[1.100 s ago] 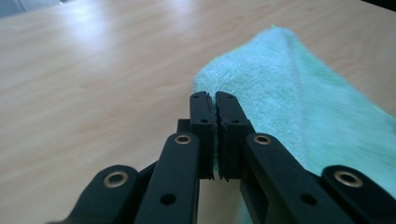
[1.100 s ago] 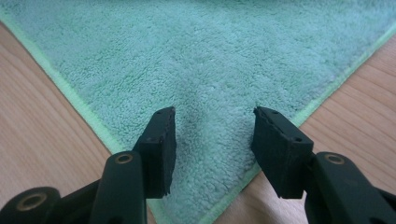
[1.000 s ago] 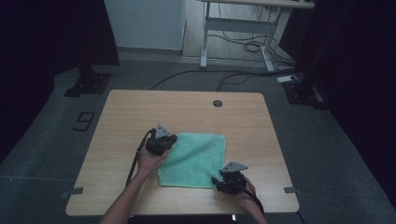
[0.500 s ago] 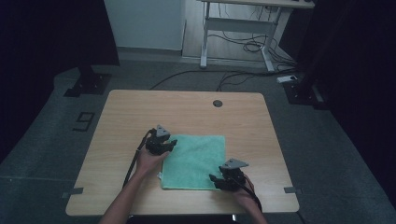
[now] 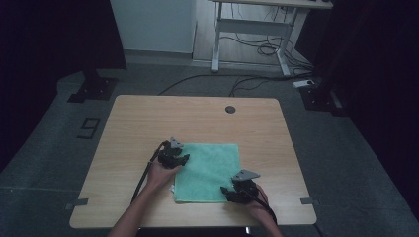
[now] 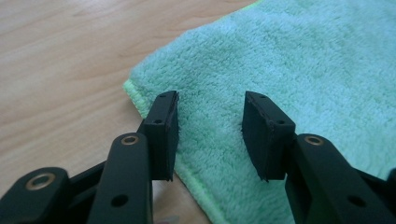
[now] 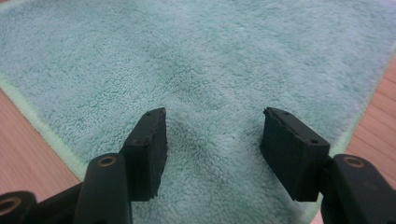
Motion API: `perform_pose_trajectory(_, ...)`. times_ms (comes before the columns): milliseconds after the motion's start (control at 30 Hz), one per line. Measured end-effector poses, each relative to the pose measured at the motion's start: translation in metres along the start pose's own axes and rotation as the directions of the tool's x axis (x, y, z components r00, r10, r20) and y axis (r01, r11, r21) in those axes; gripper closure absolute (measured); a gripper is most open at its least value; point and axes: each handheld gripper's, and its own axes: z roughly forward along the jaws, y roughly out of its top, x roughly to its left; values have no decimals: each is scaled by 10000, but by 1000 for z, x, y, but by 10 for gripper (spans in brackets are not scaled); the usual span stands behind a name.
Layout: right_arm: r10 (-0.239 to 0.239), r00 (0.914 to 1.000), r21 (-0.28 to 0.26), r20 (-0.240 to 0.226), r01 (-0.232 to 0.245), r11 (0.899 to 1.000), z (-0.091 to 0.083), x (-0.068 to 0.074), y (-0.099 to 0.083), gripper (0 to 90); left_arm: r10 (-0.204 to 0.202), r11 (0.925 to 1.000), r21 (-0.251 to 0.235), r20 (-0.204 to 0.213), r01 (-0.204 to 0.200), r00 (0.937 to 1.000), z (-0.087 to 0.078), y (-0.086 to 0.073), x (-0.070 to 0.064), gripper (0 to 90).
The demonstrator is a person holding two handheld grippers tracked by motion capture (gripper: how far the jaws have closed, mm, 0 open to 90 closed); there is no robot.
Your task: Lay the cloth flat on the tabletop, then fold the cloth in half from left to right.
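Green towel (image 5: 207, 170) lies flat on the table (image 5: 148, 118). Left gripper (image 6: 210, 119) and right gripper (image 7: 212, 140) both have jaws apart over towel corners. Closing too high likely pinches only pile and the grip slips.

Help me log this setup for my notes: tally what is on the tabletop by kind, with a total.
Green towel: 1
Handheld tongs: 2, the left tongs and the right tongs, both with jaws apart over the towel
Round dark insert in the table: 1
Total: 4
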Motion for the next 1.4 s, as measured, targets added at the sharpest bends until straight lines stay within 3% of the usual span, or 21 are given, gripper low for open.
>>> perform_pose_trajectory(300,85,10000,0,26,-85,10000,-3,-2,-1,398,-207,9997,-115,48,207,9998,-2,0,-2,539)
perform_pose_trajectory(433,71,9998,-673,-196,-84,9977,-6,5,7,399,-486,9960,-755,-82,478,9988,-15,4,5,529)
perform_pose_trajectory(600,-254,9983,-1244,-516,189,9921,-8,22,21,393,-504,9942,-965,-188,484,9985,-26,11,12,517)
perform_pose_trajectory(867,-499,9934,-1748,-1035,312,9841,-1,45,34,394,-739,9935,-894,-286,711,9969,-27,13,22,510)
perform_pose_trajectory(1400,-1072,9803,-1823,-1657,763,9803,16,81,45,404,-1005,9938,-528,-471,980,9938,-12,22,36,504)
